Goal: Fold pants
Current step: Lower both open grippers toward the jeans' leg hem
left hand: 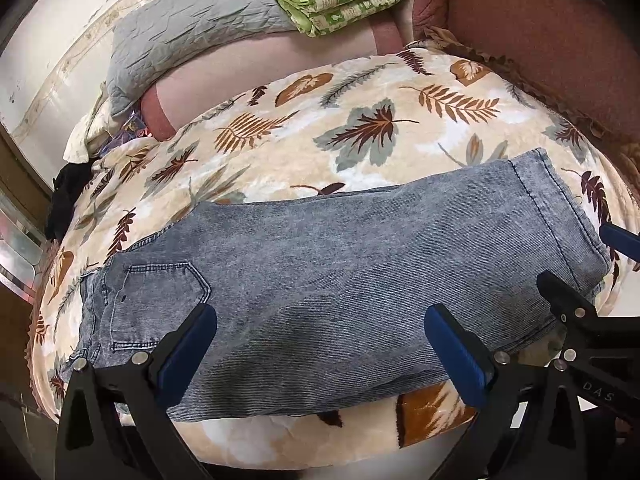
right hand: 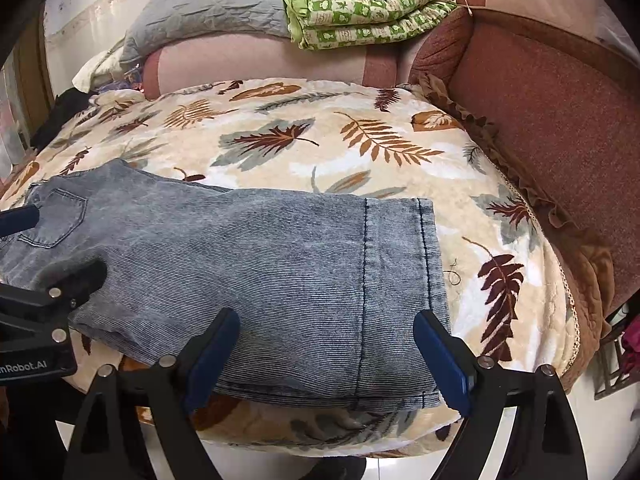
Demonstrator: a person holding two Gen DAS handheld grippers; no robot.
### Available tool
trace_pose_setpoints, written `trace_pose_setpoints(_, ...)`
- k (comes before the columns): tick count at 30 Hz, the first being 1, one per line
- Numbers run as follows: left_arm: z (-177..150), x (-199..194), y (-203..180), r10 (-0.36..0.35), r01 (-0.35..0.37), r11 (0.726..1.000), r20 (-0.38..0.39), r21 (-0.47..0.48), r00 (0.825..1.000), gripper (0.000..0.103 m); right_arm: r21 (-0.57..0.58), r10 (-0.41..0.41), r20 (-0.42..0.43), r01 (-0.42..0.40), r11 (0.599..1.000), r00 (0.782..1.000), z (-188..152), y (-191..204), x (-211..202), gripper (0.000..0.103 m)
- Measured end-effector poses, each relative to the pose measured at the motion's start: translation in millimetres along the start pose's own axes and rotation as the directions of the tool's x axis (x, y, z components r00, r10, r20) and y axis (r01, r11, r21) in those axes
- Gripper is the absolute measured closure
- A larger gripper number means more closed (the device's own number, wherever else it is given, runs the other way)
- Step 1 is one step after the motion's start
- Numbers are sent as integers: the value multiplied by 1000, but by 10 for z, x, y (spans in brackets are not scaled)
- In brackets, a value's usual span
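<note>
Faded blue denim pants [left hand: 340,264] lie folded lengthwise along the near edge of a leaf-patterned fleece blanket [left hand: 360,128]. Left gripper [left hand: 320,344] and right gripper [right hand: 326,350] hover – fingers spread, empty. Next, likely: pinch the hem end, fold toward the waistband.

Before me lies a leaf-print blanket [left hand: 360,128]. Behind it I see a grey pillow [right hand: 208,8] beside a folded green quilt [right hand: 360,12].
</note>
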State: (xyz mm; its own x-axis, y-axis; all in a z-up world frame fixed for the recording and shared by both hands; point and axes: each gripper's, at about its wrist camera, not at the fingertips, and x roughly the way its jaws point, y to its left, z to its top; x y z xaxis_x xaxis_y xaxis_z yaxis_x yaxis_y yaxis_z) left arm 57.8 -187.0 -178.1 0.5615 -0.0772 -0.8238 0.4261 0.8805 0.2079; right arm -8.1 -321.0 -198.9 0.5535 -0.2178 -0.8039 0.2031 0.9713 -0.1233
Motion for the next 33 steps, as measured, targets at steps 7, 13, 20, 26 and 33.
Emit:
trace_pose_setpoints(7, 7, -28, 25, 2, -2, 1000, 8, -6, 1000, 0, -3, -4, -1, 4, 1000, 1000, 9, 9, 1, 12)
trace_pose_setpoints(13, -12, -9, 17, 2, -2, 1000, 2, -5, 1000, 0, 0, -4, -2, 4, 1000, 1000, 7, 8, 2, 12)
trace_pose_setpoints(20, -58, 59, 3, -1, 1, 1000, -18, -11, 1000, 0, -1, -6, -2, 6, 1000, 1000, 0, 8, -2, 12)
trace_pose_setpoints(26, -66, 73, -19, -4, 4, 1000, -20, -6, 1000, 0, -2, -5, 0, 5, 1000, 1000, 4, 14, -7, 12)
trace_pose_setpoints(33, -74, 98, -16, -3, 3, 1000, -28, -10, 1000, 0, -1, -5, -2, 5, 1000, 1000, 3, 18, -5, 12)
